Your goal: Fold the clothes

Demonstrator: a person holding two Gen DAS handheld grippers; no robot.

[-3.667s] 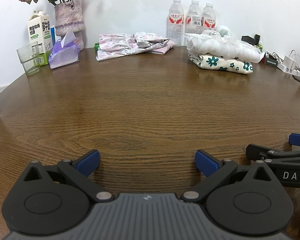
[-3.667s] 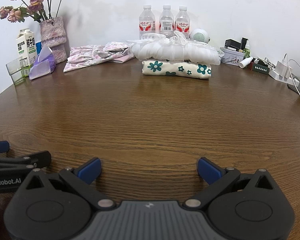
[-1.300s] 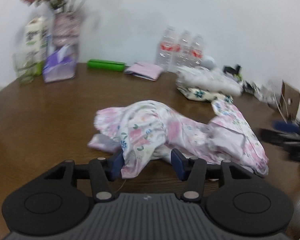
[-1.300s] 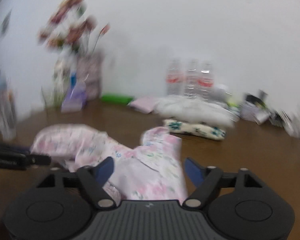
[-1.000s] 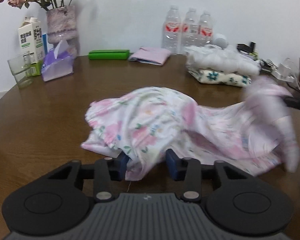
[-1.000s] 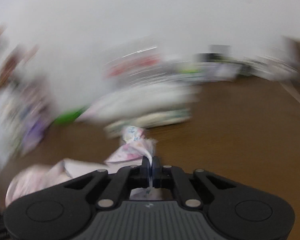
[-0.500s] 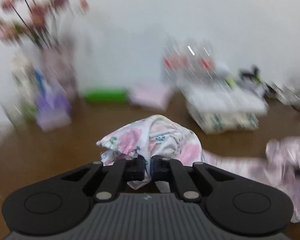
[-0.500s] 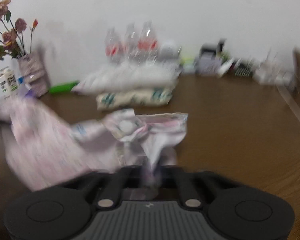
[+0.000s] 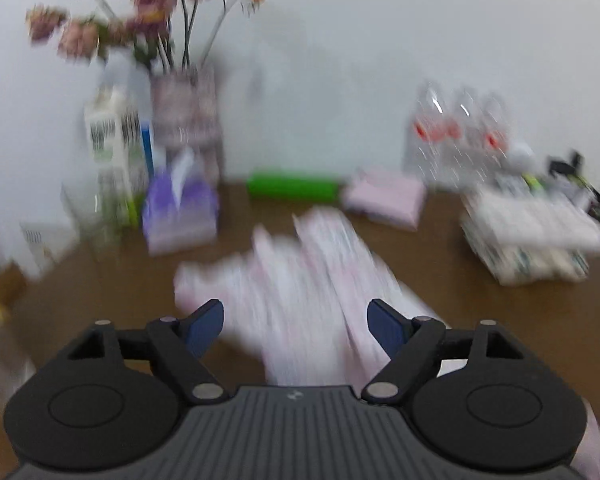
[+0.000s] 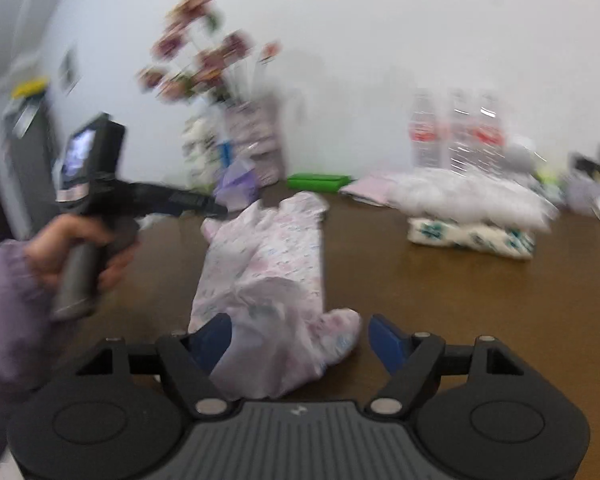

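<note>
Both wrist views look forward and slightly downward, close over the table [image 9: 500,340], sharing the pink garment [image 10: 268,264].
</note>
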